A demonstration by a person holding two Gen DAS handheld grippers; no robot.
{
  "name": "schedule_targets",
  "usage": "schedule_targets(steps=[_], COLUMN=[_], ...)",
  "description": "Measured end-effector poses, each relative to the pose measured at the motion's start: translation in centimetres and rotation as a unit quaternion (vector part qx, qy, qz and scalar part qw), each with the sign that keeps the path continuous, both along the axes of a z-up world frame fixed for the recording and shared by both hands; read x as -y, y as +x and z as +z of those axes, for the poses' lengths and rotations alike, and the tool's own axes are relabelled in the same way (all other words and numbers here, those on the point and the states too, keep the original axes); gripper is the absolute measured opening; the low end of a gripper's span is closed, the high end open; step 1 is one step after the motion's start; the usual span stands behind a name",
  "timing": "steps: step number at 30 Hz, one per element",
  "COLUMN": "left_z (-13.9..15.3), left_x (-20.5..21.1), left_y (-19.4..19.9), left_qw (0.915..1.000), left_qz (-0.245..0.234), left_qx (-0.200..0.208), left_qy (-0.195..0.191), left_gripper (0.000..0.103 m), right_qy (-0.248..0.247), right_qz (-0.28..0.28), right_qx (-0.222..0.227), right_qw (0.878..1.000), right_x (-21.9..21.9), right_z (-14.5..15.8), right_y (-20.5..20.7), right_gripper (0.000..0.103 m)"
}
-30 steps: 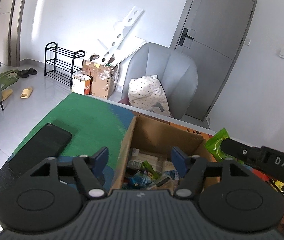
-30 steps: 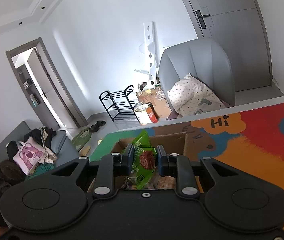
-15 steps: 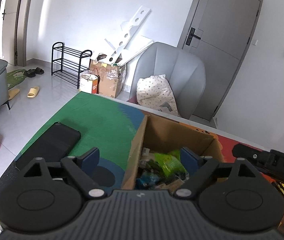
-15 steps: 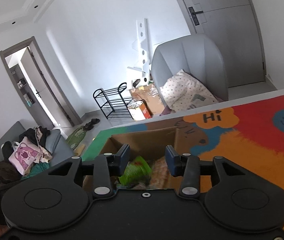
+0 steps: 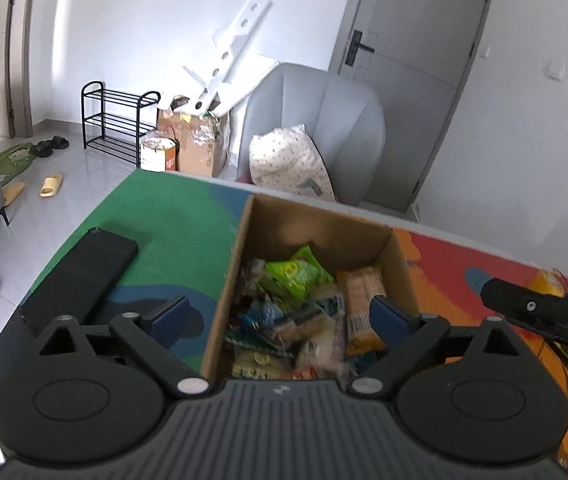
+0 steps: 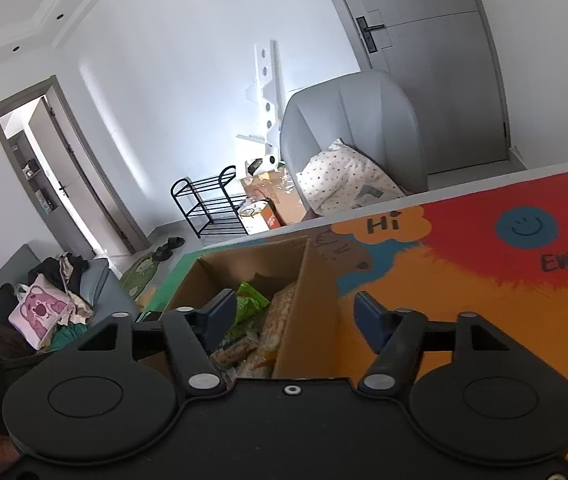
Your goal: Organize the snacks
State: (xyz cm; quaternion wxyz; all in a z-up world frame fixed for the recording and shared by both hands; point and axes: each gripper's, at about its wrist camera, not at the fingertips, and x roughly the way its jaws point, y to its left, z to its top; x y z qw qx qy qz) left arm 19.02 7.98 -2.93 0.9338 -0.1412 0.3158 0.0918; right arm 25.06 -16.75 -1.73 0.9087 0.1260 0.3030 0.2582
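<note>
Snacks fill the open brown cardboard box [image 5: 316, 224] that stands on my bench [image 5: 172, 216], which is covered by a bright mat of green, blue, orange and red. On top of the heap lies a crinkled green snack packet [image 5: 298, 276], with an orange wrapped biscuit pack [image 5: 362, 300] just beside it against the box's right wall, and a jumble of pale and blue wrappers nearer to me.

My left gripper [image 5: 280, 316] hangs over the near end of the box. Its jaws have just been opening and now stand spread wide, one blue-padded finger outside the left wall of the box and the other over the packets inside; the pads press on nothing. A flat black phone [image 5: 80, 276] lies on the green part of the mat, to the left of the box and apart from it.

My right gripper [image 6: 290, 316] has also just been opening and grips nothing. Its left finger sits over the snacks inside the box, its right finger over the orange mat, so the right wall of the box runs between them with a clear gap on either side. In the left wrist view its black body shows at the right edge, beyond the box.
</note>
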Motion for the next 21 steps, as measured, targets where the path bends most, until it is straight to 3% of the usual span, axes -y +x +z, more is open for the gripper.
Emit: schedule_targets(steps=[17,21], left_z=[2.9,3.4], left_x=[3.3,3.7], left_y=[-3.7,-4.7], left_qw=[0.999,0.9986], left_qz=[-0.027,-0.033], left_qx=[0.007,0.013], left_qy=[0.036,0.04], left_gripper=[0.103,0.103], right_qy=[-0.014,-0.02], right_qz=[-0.03,-0.035], right_qx=[0.017,0.02], right_qw=[0.999,0.999], right_x=[3.6,4.1], right_z=[1.7,2.2], right_y=[-4.1,-4.9], right_gripper=[0.103,0.103])
